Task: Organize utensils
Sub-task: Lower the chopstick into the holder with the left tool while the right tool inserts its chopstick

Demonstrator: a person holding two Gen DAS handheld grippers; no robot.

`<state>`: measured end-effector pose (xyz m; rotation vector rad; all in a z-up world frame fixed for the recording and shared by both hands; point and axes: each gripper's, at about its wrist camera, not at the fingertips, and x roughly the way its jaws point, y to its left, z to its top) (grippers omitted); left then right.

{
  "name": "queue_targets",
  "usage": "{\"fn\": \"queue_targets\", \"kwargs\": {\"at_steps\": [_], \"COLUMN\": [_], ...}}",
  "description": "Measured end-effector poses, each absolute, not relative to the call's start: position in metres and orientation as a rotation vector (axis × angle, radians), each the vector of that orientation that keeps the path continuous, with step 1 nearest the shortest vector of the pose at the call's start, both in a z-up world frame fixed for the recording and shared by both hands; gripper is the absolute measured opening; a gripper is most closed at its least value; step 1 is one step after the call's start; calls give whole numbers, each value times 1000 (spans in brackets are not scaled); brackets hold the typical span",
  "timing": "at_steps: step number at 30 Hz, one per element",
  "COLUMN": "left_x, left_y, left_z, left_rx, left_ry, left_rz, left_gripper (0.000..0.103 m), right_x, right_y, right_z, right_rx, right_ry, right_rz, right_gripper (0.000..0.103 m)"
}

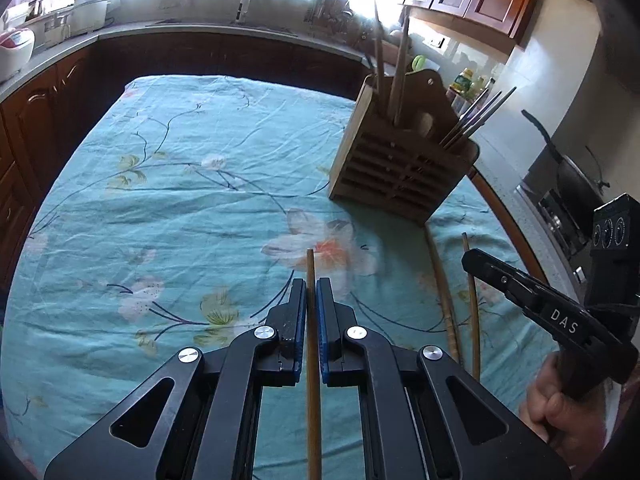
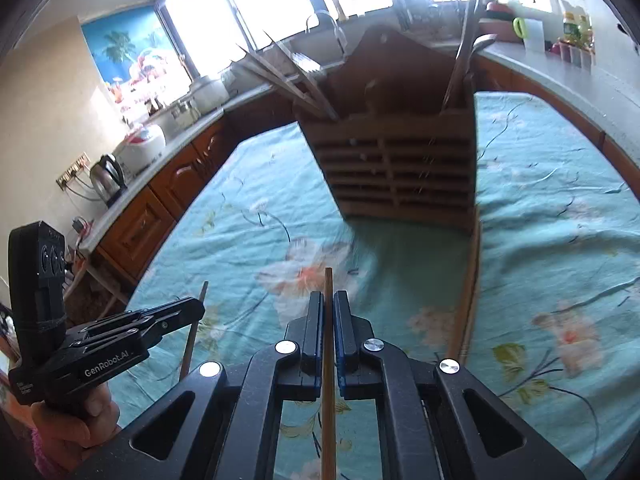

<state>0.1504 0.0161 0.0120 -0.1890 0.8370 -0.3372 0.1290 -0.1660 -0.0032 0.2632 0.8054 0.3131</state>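
Observation:
My left gripper (image 1: 311,282) is shut on a thin wooden chopstick (image 1: 310,264) that runs straight between its blue pads and pokes out ahead. It hangs over the floral teal tablecloth (image 1: 180,208). My right gripper (image 2: 329,294) is shut on a second wooden chopstick (image 2: 328,280) in the same way. Each shows in the other's view: the right gripper (image 1: 470,258) at the right, the left gripper (image 2: 198,306) at the left. The slatted wooden utensil holder (image 1: 400,172) (image 2: 400,168) stands ahead of both, with several chopsticks upright in it.
A long bamboo stick (image 1: 442,292) (image 2: 468,288) lies on the cloth in front of the holder. Kitchen counters with a sink (image 1: 240,8), a rice cooker (image 2: 140,146) and a kettle (image 2: 108,178) ring the table. A stove with a pan (image 1: 572,184) is to the right.

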Motion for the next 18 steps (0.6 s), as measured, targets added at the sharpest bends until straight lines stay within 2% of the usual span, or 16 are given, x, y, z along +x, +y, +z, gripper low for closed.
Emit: {"fn": "queue_targets", "kwargs": {"at_steps": [9,18], "left_x": [128,121], "left_y": [21,17], "left_z": [66,97], "left_rx": [-223,-231], "left_ry": [700,620], "left_rz": [-393,-423], "left_gripper": [5,5], "right_x": [110,95], "right_y": [-198,-217], "right_z": [48,95], "right_rx": [323,340], "right_ry": [655,518], "right_rz": [294,272], "right_gripper": [5,5]}}
